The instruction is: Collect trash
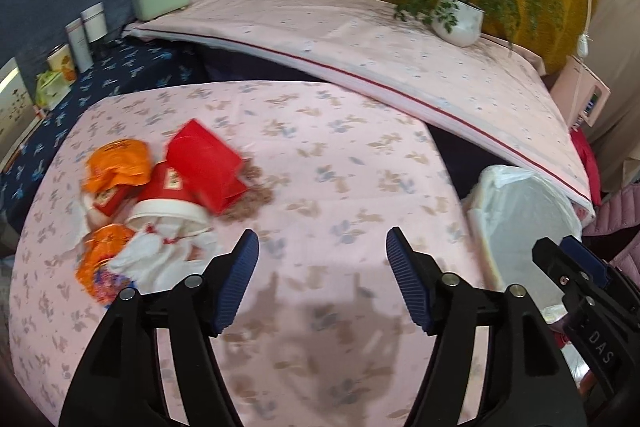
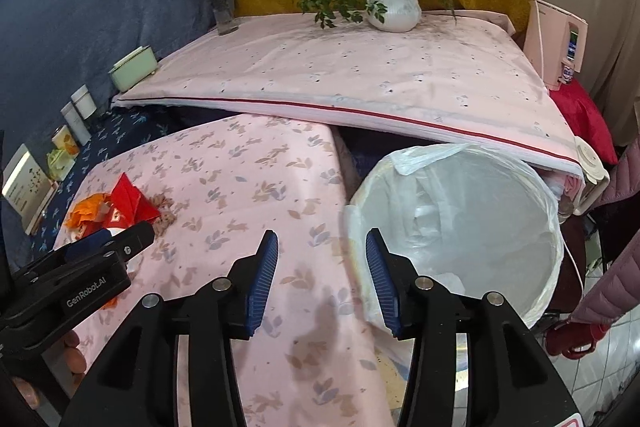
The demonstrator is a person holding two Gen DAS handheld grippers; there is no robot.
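Tabletop (image 1: 320, 155) under a pink leaf-print cloth fills most of both views, and we record a second, higher surface (image 2: 360, 75) in pale pink behind it. At the tabletop's right edge stands a bin (image 2: 532, 267) lined with a white bag, its mouth open; we make out only pale folds inside and cannot say what they are.

We find the trash heaped at the tabletop's far left, well apart from the bin: a red carton (image 1: 208, 167) tilted on its side, a red paper cup (image 1: 168, 199) with a white rim lying against it, orange wrappers (image 1: 118, 163) behind and in front, and crumpled white paper (image 1: 160, 255) nearest the camera. Brown crumbs (image 1: 256, 195) lie just beside the carton.

We note the left gripper (image 1: 322, 283) above bare cloth, right of the heap, fingers spread wide and holding nothing. The right gripper (image 2: 322, 283) sits over the tabletop's edge beside the bin rim, fingers likewise parted and empty.
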